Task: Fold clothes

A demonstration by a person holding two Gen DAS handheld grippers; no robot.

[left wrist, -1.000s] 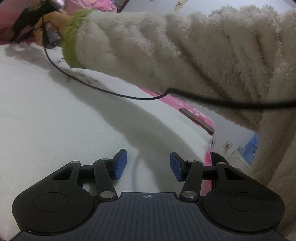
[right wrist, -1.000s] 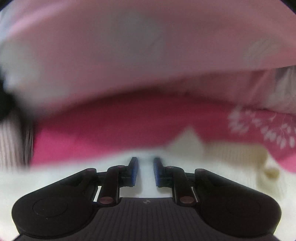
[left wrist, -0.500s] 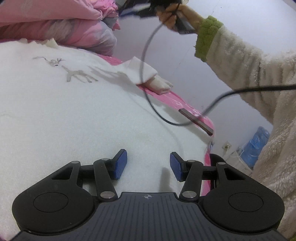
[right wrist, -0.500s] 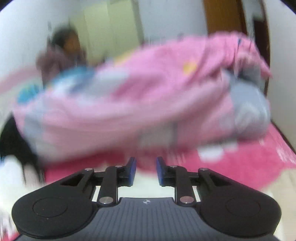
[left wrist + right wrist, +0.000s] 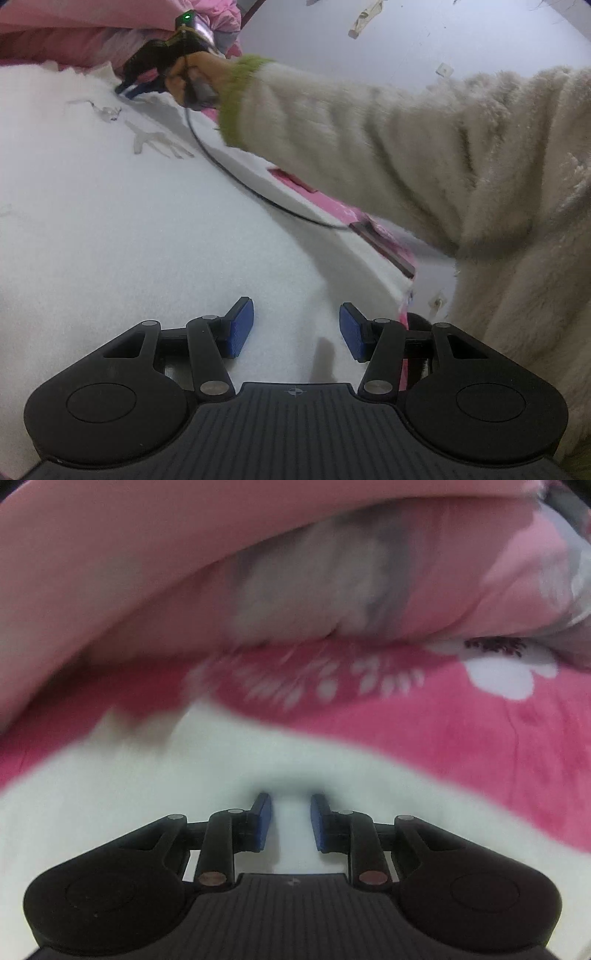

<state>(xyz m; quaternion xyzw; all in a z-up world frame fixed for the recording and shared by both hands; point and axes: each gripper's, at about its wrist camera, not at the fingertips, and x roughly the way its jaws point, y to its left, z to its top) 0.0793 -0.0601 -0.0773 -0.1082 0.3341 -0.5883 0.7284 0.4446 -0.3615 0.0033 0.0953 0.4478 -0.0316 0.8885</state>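
Observation:
A white fleece garment (image 5: 110,221) with a grey deer print lies spread on the bed. My left gripper (image 5: 295,328) is open and empty, hovering low over its near part. My right gripper (image 5: 129,90), seen in the left wrist view, is down at the garment's far edge, by the pink quilt. In the right wrist view the right gripper (image 5: 290,821) has its blue pads narrowly apart with white fabric (image 5: 295,775) between and under them. I cannot tell whether they pinch it.
A pink quilt (image 5: 184,572) is piled at the far edge of the bed. A magenta flowered sheet (image 5: 461,731) lies under the garment. The person's fleece sleeve (image 5: 406,147) and a black cable (image 5: 240,177) cross over the garment. The bed edge (image 5: 399,258) is at right.
The right hand was lifted high half a second ago and has come back down to the garment's far edge. My left gripper has stayed open in place.

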